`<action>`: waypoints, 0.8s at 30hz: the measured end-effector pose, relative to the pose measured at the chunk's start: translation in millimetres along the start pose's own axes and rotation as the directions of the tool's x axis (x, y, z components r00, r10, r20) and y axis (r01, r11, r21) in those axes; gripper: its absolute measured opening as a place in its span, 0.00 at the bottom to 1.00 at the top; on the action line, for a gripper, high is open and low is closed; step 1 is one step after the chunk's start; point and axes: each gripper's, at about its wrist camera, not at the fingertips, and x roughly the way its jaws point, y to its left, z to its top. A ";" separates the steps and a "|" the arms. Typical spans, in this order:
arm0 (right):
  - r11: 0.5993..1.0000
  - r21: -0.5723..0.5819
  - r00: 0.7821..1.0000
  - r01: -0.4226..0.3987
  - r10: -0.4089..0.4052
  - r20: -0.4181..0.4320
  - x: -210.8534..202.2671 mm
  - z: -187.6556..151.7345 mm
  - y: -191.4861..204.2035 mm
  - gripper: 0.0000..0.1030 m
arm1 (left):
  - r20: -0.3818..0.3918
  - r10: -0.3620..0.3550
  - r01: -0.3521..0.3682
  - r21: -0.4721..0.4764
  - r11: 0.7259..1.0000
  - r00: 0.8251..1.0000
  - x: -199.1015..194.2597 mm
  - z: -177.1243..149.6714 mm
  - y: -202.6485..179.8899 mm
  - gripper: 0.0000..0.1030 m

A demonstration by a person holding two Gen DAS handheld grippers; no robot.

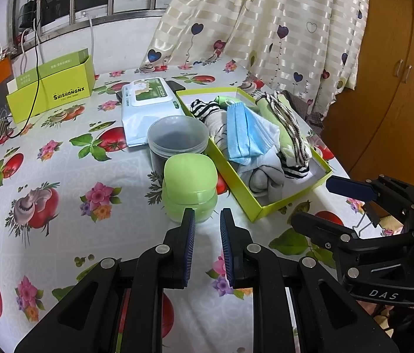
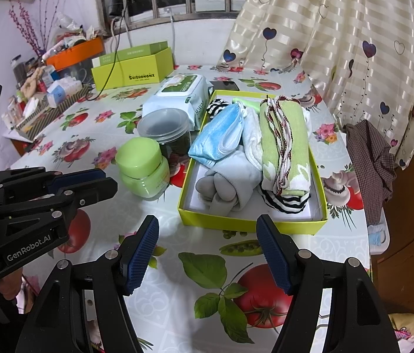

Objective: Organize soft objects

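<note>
A shallow lime-green box (image 2: 251, 225) (image 1: 258, 209) on the floral tablecloth holds soft things: a blue face mask (image 2: 217, 138) (image 1: 243, 131), grey socks (image 2: 226, 184), a folded green towel (image 2: 284, 144) (image 1: 287, 129) and striped black-and-white socks (image 2: 283, 203). My right gripper (image 2: 207, 253) is open and empty, just in front of the box's near wall. My left gripper (image 1: 207, 235) is empty, with its jaws a narrow gap apart, behind a green jar (image 1: 189, 186) (image 2: 143, 169) left of the box.
A clear jar with dark contents (image 2: 167, 131) and a wet-wipes pack (image 2: 182, 97) stand left of the box. A second lime box (image 2: 132, 69) and clutter sit at the back left. A checked cloth (image 2: 371, 158) hangs at the table's right edge by a curtain (image 2: 339, 44).
</note>
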 end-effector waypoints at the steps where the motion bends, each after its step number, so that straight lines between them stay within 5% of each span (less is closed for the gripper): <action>1: 1.000 0.000 1.000 0.000 0.000 0.000 -0.1 0.1 0.3 0.67 | 0.000 0.000 0.000 0.000 1.000 1.000 -0.1 -0.1 -0.3 0.18; 24: 1.000 -0.001 1.000 0.001 -0.001 0.000 2.0 -0.3 -1.1 0.67 | -0.007 -0.008 0.008 0.005 1.000 1.000 -0.2 0.4 -1.1 0.18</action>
